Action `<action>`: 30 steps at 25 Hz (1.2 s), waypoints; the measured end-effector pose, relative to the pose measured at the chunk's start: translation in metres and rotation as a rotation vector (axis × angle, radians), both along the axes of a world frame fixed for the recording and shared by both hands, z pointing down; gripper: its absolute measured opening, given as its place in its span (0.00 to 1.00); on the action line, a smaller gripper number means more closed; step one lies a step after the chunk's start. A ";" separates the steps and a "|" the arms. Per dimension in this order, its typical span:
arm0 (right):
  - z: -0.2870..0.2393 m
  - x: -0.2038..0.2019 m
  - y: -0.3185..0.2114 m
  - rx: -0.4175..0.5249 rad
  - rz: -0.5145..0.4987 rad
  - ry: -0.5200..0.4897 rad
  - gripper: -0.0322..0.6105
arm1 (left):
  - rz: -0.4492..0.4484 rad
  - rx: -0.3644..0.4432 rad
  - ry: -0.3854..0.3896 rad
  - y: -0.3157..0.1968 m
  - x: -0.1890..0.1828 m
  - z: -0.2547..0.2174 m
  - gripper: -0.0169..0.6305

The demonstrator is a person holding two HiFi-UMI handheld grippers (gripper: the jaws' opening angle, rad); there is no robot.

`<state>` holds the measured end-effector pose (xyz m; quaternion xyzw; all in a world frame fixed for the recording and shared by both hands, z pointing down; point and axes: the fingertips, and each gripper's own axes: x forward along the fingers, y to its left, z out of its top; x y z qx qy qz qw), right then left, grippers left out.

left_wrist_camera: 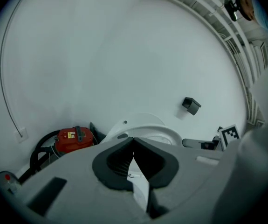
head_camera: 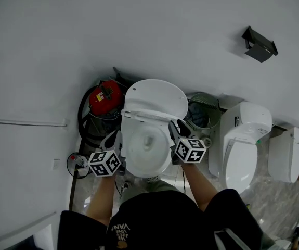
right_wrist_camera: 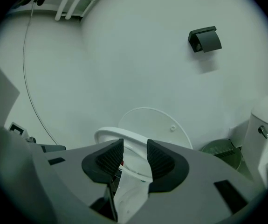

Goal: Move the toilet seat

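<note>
A white toilet stands in the middle of the head view, its lid (head_camera: pixel 157 95) up against the wall and its seat ring (head_camera: pixel 145 114) tilted up off the bowl (head_camera: pixel 146 150). My left gripper (head_camera: pixel 117 139) is at the bowl's left side. In the left gripper view its pads (left_wrist_camera: pixel 117 160) meet at the tips, shut, with a white edge (left_wrist_camera: pixel 140 188) showing below them. My right gripper (head_camera: pixel 174 130) is at the bowl's right side. In the right gripper view the seat ring (right_wrist_camera: pixel 117 136) runs between the parted pads (right_wrist_camera: pixel 159 160), which stand open around it.
A red canister machine (head_camera: pixel 105 97) with a black hose stands left of the toilet, and a green mesh bin (head_camera: pixel 204 111) stands to its right. Further right stand a second white toilet (head_camera: pixel 243 145) and a white unit (head_camera: pixel 287 152). A dark paper holder (head_camera: pixel 259 44) hangs on the wall.
</note>
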<state>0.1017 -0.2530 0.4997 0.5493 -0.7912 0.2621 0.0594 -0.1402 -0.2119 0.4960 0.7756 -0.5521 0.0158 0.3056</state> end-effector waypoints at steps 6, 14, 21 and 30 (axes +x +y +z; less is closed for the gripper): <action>-0.002 0.005 -0.019 0.011 -0.003 0.025 0.28 | 0.010 -0.018 -0.012 0.009 0.000 0.005 0.03; -0.003 0.013 -0.046 0.034 0.012 0.065 0.23 | 0.000 -0.039 -0.017 0.010 -0.001 0.013 0.03; -0.001 0.022 -0.072 0.038 0.034 0.096 0.17 | -0.005 -0.060 -0.018 0.007 0.000 0.019 0.03; 0.003 0.033 -0.097 0.046 0.060 0.120 0.09 | -0.001 -0.076 -0.038 0.002 -0.002 0.024 0.03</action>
